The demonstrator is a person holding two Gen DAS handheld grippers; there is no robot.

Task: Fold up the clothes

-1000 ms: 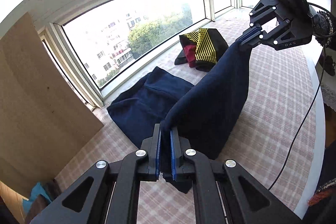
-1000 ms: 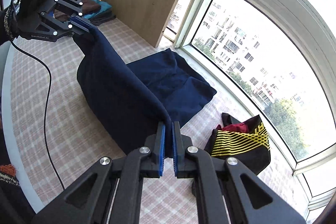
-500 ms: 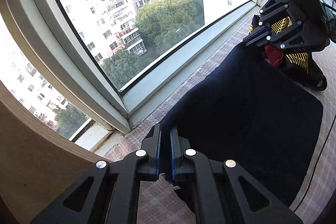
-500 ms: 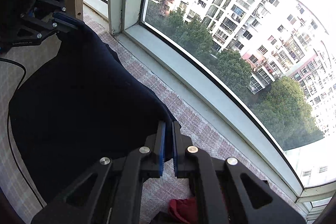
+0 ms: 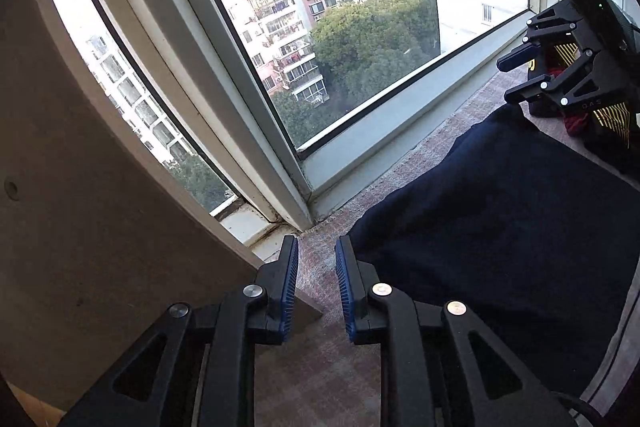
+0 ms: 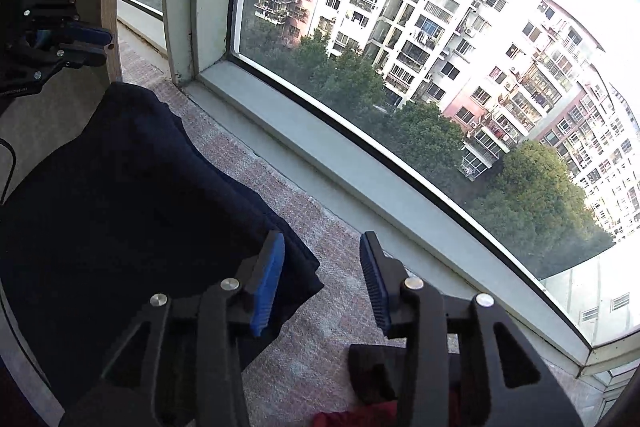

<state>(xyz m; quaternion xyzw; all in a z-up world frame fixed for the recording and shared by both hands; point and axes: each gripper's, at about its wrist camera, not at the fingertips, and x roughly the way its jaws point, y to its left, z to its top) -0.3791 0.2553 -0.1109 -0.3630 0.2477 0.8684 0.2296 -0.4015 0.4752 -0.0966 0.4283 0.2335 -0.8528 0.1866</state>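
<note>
I have just let go: both my grippers were pinching the dark navy fabric garment [image 5: 500, 227] half a second ago, and now it lies doubled flat on the checked pink-grey cloth surface [image 5: 316, 359], so this fold looks finished. My left gripper [image 5: 316, 287] hangs low, fingers spread, the garment's corner at three o'clock. My right gripper [image 6: 320, 287] is likewise spread, the garment at nine o'clock, pointing toward the window sill [image 6: 360, 187].

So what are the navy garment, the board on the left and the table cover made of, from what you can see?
Navy garment: soft matte knit, probably fleece or cotton; it lies limp with rounded folds. Board: pale wood or laminate, smooth and matte, with a faint layered edge. Table cover: thin checked woven cloth, dull, with a fuzzy weave up close.
</note>
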